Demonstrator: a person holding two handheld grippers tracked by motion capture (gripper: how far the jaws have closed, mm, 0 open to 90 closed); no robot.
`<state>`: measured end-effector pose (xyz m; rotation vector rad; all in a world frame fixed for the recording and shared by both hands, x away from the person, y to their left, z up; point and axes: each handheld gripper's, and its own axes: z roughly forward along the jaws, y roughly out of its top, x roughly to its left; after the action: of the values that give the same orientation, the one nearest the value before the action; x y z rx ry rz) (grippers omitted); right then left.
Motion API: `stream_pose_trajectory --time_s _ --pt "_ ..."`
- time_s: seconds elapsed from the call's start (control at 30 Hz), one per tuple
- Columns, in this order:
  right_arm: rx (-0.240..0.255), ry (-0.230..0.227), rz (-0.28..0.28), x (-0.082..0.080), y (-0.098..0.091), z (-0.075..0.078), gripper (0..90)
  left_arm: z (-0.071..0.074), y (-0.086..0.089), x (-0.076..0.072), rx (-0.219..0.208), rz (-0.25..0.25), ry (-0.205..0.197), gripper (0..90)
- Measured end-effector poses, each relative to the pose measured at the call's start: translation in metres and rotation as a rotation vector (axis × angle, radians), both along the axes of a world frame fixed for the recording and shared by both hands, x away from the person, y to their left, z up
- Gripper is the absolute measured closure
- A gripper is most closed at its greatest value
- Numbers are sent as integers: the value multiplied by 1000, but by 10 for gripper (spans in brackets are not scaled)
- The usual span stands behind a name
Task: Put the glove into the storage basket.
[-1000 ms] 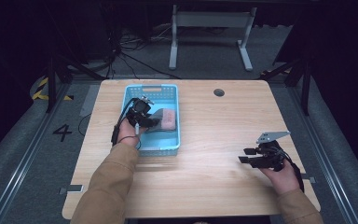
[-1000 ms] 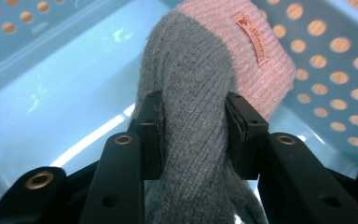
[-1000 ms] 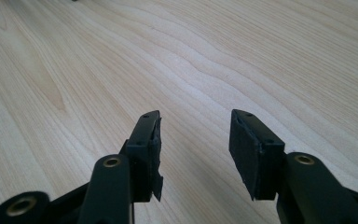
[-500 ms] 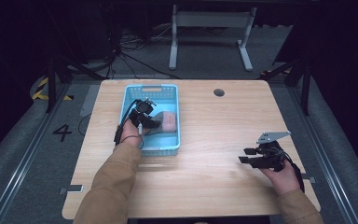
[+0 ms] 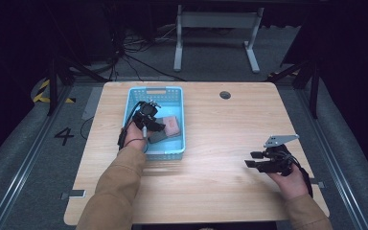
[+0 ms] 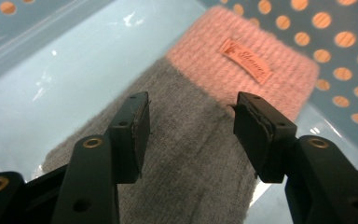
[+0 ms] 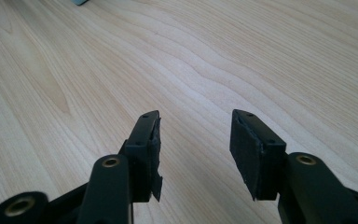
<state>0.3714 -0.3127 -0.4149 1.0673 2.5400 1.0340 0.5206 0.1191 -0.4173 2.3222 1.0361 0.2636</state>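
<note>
A light blue plastic basket [image 5: 139, 153] stands on the table's left half. On its floor lies a knitted piece, grey [image 6: 186, 154] at one end and pink [image 6: 256, 65] at the other, with a small label on the pink part. In the high view the grey part [image 5: 156, 138] and pink part [image 5: 172, 125] lie side by side. My left gripper [image 5: 154, 127] reaches into the basket just above the grey knit [image 6: 189, 122]. Its jaws have just been opening and stand apart, pads clear of the fabric. My right gripper [image 5: 253, 160] hovers open over bare wood [image 7: 195, 128] at the right.
The wooden table [image 5: 220, 191] has a round cable hole [image 5: 225, 95] near its back edge. The basket's perforated walls [image 6: 345, 42] rise close around the left gripper. Dark floor with cables and a white desk frame [image 5: 215, 33] lies beyond the table.
The left gripper's jaws have spread apart over the grey knit in the basket. Both hands stay where they were.
</note>
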Motion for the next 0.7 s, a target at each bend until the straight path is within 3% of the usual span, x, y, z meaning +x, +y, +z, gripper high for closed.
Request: stream_pose_trajectory --time_s 0.37,0.7 --pt "-1 -3 15 5 5 1 533 20 5 -15 -107 -13 -45 433" --pt "-5 4 50 13 14 -1 533 49 4 -47 -165 -64 -114 443"
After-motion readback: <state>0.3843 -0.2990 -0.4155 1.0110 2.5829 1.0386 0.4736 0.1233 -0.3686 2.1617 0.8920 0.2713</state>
